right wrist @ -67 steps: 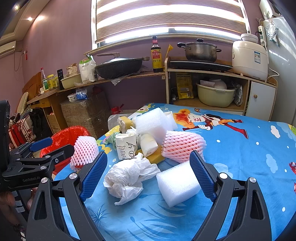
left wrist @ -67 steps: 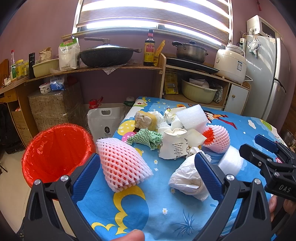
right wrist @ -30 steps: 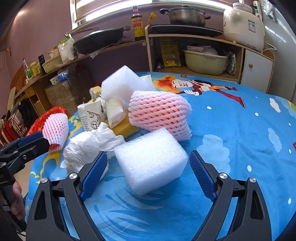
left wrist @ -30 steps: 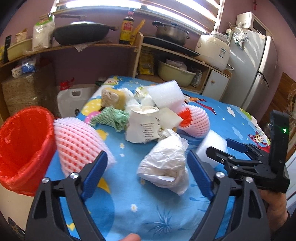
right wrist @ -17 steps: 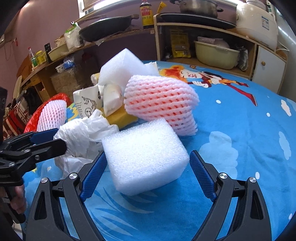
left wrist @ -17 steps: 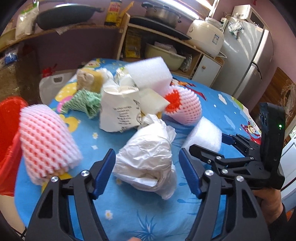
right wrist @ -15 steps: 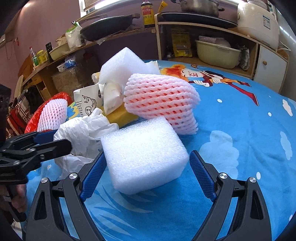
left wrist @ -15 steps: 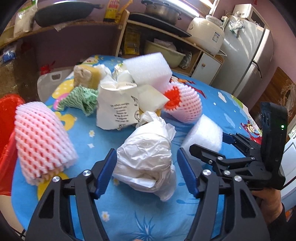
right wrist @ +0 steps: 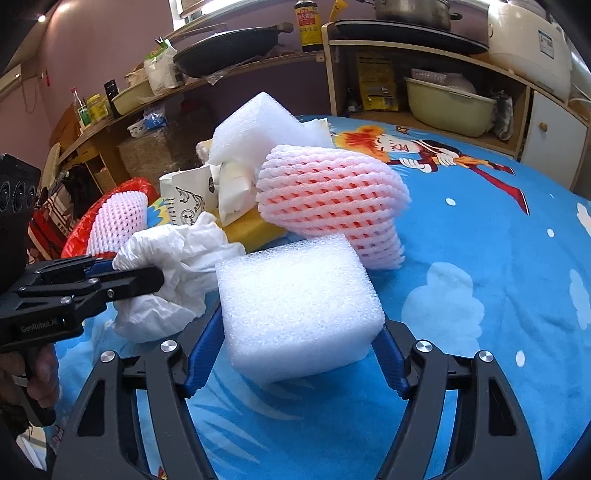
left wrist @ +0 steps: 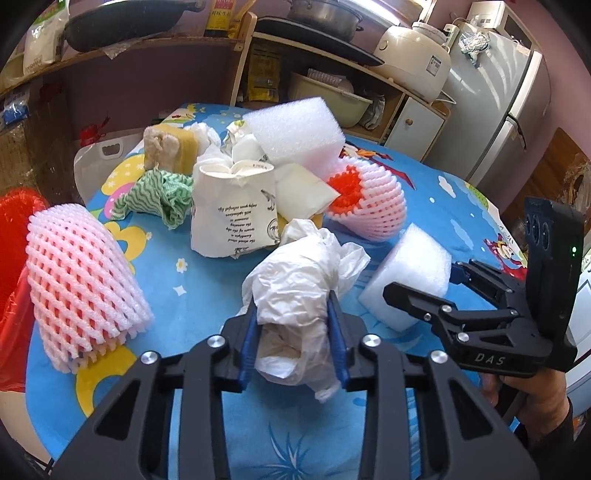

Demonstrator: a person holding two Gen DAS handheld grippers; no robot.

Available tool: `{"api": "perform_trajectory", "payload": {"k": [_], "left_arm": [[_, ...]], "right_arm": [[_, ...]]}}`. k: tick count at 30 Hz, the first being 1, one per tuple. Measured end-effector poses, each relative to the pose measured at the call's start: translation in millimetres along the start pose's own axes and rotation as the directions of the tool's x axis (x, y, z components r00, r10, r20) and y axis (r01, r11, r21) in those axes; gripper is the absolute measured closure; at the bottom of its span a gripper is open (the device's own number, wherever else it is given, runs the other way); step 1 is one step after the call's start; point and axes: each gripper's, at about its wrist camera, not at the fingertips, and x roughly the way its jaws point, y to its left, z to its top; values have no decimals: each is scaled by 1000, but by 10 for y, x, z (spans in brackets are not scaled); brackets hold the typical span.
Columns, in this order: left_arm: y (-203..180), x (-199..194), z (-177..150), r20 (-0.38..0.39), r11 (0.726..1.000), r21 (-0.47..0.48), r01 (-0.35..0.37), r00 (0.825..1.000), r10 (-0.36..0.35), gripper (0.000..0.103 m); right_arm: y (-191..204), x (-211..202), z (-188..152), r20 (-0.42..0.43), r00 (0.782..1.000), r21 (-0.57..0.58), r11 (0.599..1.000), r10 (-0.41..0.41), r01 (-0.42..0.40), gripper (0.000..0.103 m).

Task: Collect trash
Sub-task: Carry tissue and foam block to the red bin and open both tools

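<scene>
A lived-in home kitchen.
Ahead of the tool, beyond the table [left wrist: 295, 439] with its blue cartoon cloth, wooden shelves [right wrist: 424, 55] hold a wok [right wrist: 225, 46], a pot [right wrist: 410, 9], a sauce bottle [right wrist: 306, 26] and a rice cooker [left wrist: 417, 59]; a fridge [left wrist: 491, 107] stands to the right.

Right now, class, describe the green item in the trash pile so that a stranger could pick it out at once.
Start at the blue cartoon tablecloth and find the trash heap at its middle. On the heap's left edge, beside the crumpled white paper cup and in front of the yellow sponge, lies the crumpled cloth. It alone is green, with white zigzag stripes.
</scene>
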Motion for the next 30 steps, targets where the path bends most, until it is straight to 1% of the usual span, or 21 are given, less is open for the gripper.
{"api": "perform_trajectory", "payload": {"k": [7, 12, 14, 18, 21, 30], "left_arm": [[-25, -273, -23, 55, 1000, -8, 5, 998, -5, 72], [-57, -573, 31, 126, 1000, 0, -5, 992, 5, 72], [-42, -717, 70, 157, 1000, 2, -14, 988, 14, 72], [66, -1006, 139, 218, 999, -11, -39, 975, 41, 72], [252, -1239, 165, 265, 996, -37, -76, 961, 84, 72], [817, -1748, 243, 341, 985, -113, -132, 926, 163, 71]], "right_arm": [[31, -284, -8, 43, 999, 44, 999, -26, 24, 34], [128, -496, 85, 92, 994, 67, 996, -58, 52, 34], [149, -554, 131, 107, 993, 79, 996, -58, 50, 34], [280, -640, 253, 133, 989, 75, 996, -59, 49, 34], [419, -655, 365, 145, 988, 58, 998, -48, 40, 34], [975, -582, 749, 180, 984, -17, 1000, 10, -7, 33]]}}
